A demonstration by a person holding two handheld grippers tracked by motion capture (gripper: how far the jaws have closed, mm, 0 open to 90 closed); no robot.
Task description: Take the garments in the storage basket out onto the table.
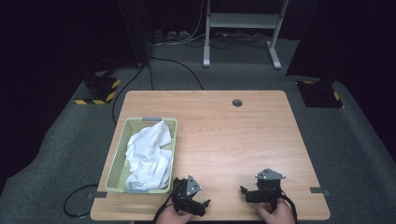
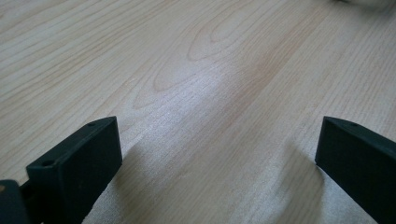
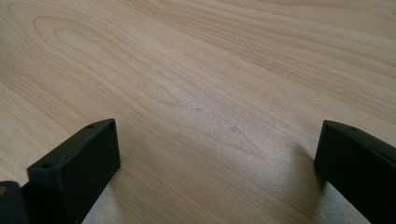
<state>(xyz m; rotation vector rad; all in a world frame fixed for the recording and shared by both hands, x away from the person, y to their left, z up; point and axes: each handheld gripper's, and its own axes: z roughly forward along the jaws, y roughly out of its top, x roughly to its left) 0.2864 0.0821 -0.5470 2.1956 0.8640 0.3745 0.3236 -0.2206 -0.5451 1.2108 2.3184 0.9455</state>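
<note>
Two black grippers rest on the wooden table [image 1: 219,135] near its front edge, each held by a hand. My left gripper [image 1: 205,204] lies just right of the basket's near corner, pointing right. In the left gripper view its jaws stand wide apart over bare wood, nothing between the left gripper [image 2: 217,158] fingertips. My right gripper [image 1: 243,192] sits at the front right and points left toward the other one. The right gripper [image 3: 217,161] is open too, with only wood grain between its jaws.
A pale green basket [image 1: 120,154] holding crumpled white cloth [image 1: 149,156] stands at the table's left edge. A round cable hole [image 1: 237,102] is near the far edge. Cables and a metal stand [image 1: 243,28] are on the floor beyond.
</note>
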